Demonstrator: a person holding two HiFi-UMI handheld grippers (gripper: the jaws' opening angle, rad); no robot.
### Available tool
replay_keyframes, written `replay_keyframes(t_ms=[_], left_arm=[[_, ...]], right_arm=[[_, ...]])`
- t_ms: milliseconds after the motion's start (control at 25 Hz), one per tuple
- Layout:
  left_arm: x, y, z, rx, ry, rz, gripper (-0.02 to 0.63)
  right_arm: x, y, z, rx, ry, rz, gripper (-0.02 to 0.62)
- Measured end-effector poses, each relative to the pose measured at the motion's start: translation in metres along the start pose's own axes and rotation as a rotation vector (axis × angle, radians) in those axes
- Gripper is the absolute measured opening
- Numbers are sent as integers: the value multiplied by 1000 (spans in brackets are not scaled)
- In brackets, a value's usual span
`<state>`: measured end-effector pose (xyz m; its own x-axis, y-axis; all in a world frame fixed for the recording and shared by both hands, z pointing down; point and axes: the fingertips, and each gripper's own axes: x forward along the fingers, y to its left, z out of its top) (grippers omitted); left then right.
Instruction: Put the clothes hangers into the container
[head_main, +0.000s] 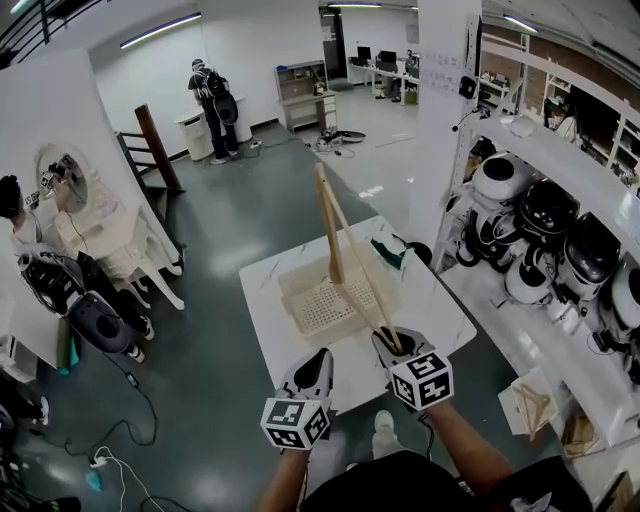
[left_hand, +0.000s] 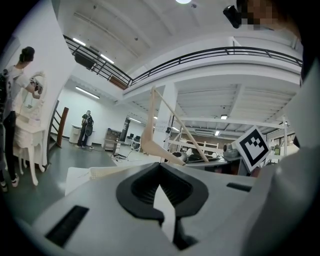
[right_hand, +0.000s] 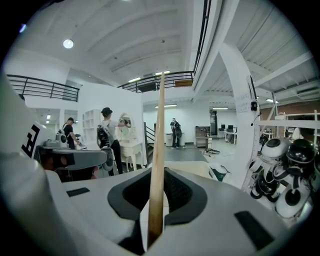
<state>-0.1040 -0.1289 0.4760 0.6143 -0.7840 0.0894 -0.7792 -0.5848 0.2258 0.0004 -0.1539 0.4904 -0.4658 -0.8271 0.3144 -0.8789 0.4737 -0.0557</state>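
Right gripper (head_main: 388, 340) clamps wooden hanger (head_main: 328, 220) standing upright over container (head_main: 298, 287); left gripper (head_main: 321, 357) barely ajar, empty.

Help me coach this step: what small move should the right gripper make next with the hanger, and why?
Probably lower the right gripper and tip the wooden hanger flatter into the cream container. Its jaws are shut on one end of the hanger, which stands steeply up over the container, not yet lying inside.
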Motion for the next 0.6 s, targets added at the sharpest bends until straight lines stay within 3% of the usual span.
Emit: replay_keyframes(t_ms=[600], left_arm=[[52,22,6,5,18,16,5]], right_arm=[[38,-45,13,12,2,-4,64]])
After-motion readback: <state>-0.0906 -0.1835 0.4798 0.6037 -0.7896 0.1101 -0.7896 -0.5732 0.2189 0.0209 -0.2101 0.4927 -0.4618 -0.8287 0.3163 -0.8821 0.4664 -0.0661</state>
